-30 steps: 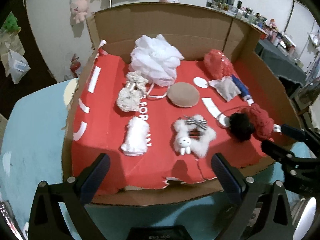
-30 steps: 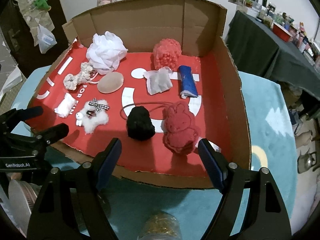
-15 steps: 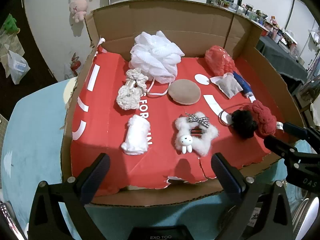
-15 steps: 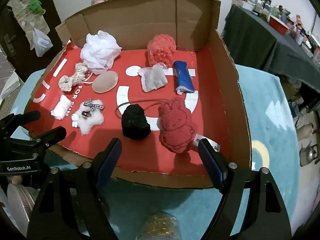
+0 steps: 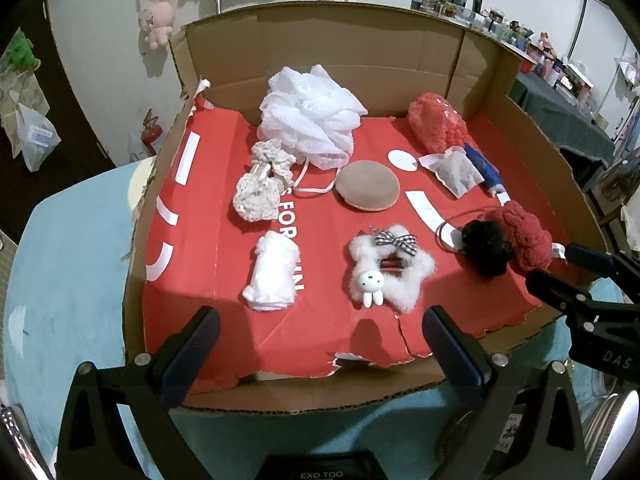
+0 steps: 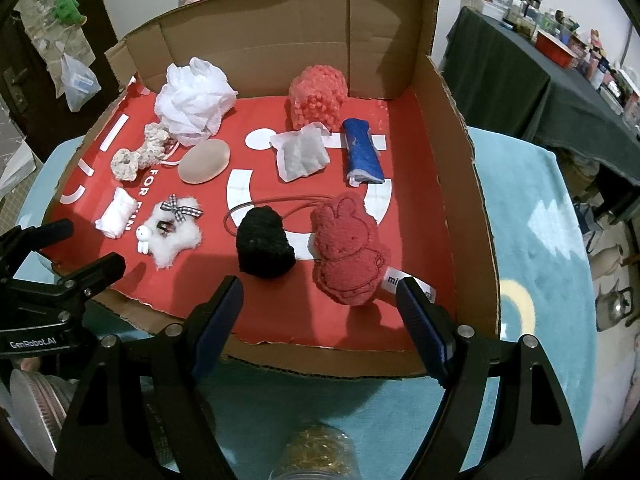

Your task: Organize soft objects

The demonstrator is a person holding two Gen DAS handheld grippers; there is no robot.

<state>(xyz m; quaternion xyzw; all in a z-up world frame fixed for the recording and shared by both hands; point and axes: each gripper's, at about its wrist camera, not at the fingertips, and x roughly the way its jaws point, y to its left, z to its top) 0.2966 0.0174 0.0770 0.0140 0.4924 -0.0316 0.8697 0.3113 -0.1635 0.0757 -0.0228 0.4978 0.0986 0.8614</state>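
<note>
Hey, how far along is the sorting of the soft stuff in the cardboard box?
Nothing looks done yet: the white bath pouf, black pom-pom, red bunny plush, blue roll and the rest lie spread apart on the box's red floor. Nothing is in hand: the left tool and right tool hang open and empty at the near edge. All picking is left.

White letters "FOR" (image 5: 286,211) stand on the red liner (image 5: 208,240) of the box, near its left edge, with a further word below half hidden by a white roll (image 5: 273,272). The left gripper (image 6: 60,276) carries "GenRobot.AI" on its body. The right gripper (image 5: 576,280) shows "DAS", cut off. "EXO TOO" stands on the left gripper's base. A white tag (image 6: 400,282) on the red rabbit (image 6: 348,252) begins "mi".
</note>
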